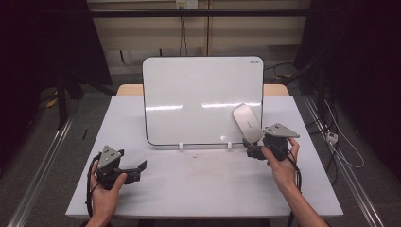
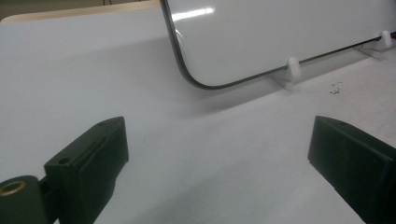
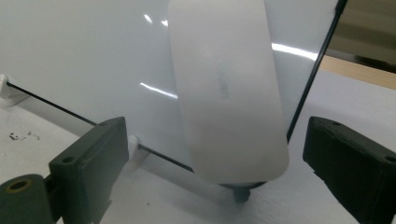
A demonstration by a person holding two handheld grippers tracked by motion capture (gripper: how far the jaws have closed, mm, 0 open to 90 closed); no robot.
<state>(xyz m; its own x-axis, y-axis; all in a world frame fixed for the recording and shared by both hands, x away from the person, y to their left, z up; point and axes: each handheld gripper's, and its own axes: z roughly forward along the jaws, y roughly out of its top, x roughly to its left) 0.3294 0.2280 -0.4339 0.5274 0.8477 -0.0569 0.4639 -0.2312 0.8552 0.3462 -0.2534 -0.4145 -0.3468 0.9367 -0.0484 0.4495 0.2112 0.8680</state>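
Note:
A white board (image 1: 198, 94) stands nearly upright on the white table (image 1: 198, 189), held by two small white feet (image 1: 180, 146). A white oblong eraser (image 1: 247, 122) lies tilted against the board's lower right corner. My right gripper (image 1: 249, 147) is just below it and open. In the right gripper view the eraser (image 3: 229, 93) sits between the wide-apart jaws and touches neither; a dark underside shows at its lower end. My left gripper (image 1: 138, 171) rests low at the table's front left, open with nothing in it, aimed at the board's lower left corner (image 2: 196, 79).
A few dark specks (image 1: 194, 155) lie on the table in front of the board. A wooden edge (image 1: 130, 89) shows behind the table. Floor rails and cables run along both sides, with a white plug (image 1: 332, 138) on the right.

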